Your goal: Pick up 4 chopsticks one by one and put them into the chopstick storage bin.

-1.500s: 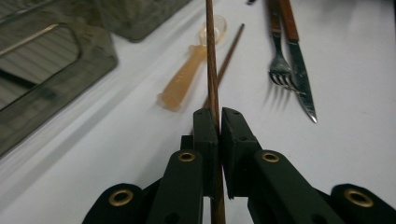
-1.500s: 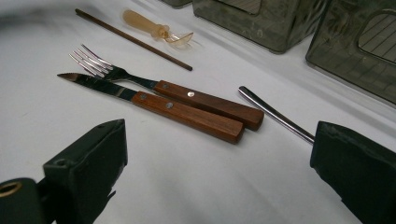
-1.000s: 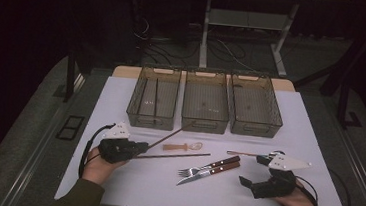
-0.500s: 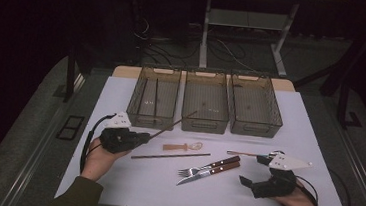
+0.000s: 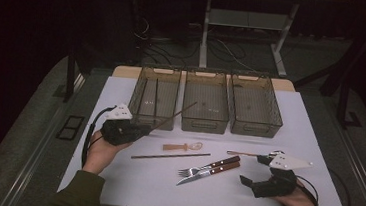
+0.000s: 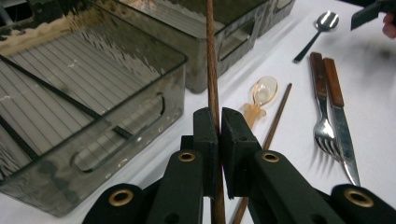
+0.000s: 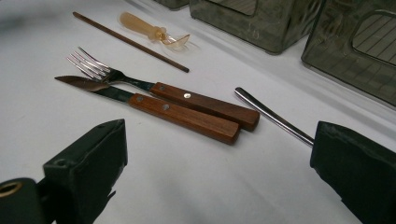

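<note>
Left gripper view shows my left gripper [image 6: 218,128] clenched on a brown chopstick [image 6: 211,60], pads pinching it near one end while the long free end runs up and away over the corner of the left bin [image 6: 93,135]. In the high view the same stick [image 5: 175,116] hangs off the bench, slanting from my left hand toward the gap between the left and middle bins, and two dark sticks already lie in that left bin.

I judge it light, stiff and thin: it won't bend, but a round, smooth shaft like this can swivel or slide between flat pads. Held so near the end, the far tip swings wide with any twist of my wrist, so it could knock a bin wall. A hold closer to the middle would steady it; as it is, I'd keep the squeeze firm and lower the far tip in first.

Its mate [image 5: 170,156] lies flat on the bench beside the small plastic spoon [image 5: 183,146]; that one sits low, so the pads must come down astride it.

My right gripper [image 7: 215,186] rests on the bench with jaws spread wide and empty, near the fork [image 7: 154,91] and knife [image 7: 159,108].
</note>
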`<move>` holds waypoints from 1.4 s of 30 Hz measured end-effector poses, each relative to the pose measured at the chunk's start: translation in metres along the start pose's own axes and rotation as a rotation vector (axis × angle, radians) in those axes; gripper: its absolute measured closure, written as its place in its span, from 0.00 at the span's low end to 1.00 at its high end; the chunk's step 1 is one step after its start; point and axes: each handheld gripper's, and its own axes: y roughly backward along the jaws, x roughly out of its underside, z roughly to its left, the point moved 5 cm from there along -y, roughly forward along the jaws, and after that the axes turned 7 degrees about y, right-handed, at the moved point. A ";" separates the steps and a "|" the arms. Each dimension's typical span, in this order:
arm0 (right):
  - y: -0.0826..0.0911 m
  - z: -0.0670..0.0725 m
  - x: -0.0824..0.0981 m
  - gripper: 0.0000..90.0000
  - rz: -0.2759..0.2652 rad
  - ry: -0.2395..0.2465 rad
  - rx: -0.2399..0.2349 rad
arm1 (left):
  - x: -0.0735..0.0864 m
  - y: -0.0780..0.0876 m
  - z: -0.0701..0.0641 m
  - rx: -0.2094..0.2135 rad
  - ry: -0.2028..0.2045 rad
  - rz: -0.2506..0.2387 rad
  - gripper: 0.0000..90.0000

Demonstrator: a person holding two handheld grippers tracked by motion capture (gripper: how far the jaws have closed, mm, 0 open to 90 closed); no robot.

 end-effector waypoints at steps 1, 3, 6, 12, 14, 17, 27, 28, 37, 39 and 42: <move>0.000 0.000 0.000 0.05 -0.002 0.001 -0.001 | -0.002 0.000 0.001 0.000 0.005 -0.004 0.94; 0.000 0.001 0.000 0.05 -0.003 0.001 -0.004 | -0.005 0.001 0.004 -0.006 0.003 -0.007 0.94; 0.001 0.001 -0.001 0.05 -0.005 0.006 -0.007 | -0.012 0.001 0.007 -0.015 0.005 -0.014 0.94; 0.001 0.002 -0.001 0.05 -0.006 0.005 -0.006 | -0.028 0.001 0.015 -0.030 0.012 -0.033 0.94; 0.001 0.003 -0.001 0.05 -0.008 0.007 -0.008 | -0.033 0.000 0.019 -0.039 0.014 -0.039 0.94; 0.000 0.004 -0.001 0.05 -0.006 0.013 -0.008 | -0.041 -0.003 0.025 -0.053 0.016 -0.050 0.94; 0.001 0.003 -0.001 0.05 -0.004 0.004 -0.001 | -0.063 -0.015 0.052 -0.118 0.019 -0.099 0.94; 0.001 0.003 -0.001 0.05 -0.004 0.004 0.000 | -0.064 -0.016 0.056 -0.125 0.023 -0.102 0.94; 0.002 0.003 -0.001 0.05 -0.007 0.003 0.001 | -0.061 -0.031 0.087 -0.175 0.113 -0.121 0.94; 0.002 0.003 -0.001 0.05 -0.007 0.003 0.002 | -0.057 -0.037 0.092 -0.192 0.125 -0.104 0.94; 0.002 0.003 -0.001 0.05 -0.009 0.003 0.001 | -0.054 -0.043 0.098 -0.214 0.142 -0.091 0.94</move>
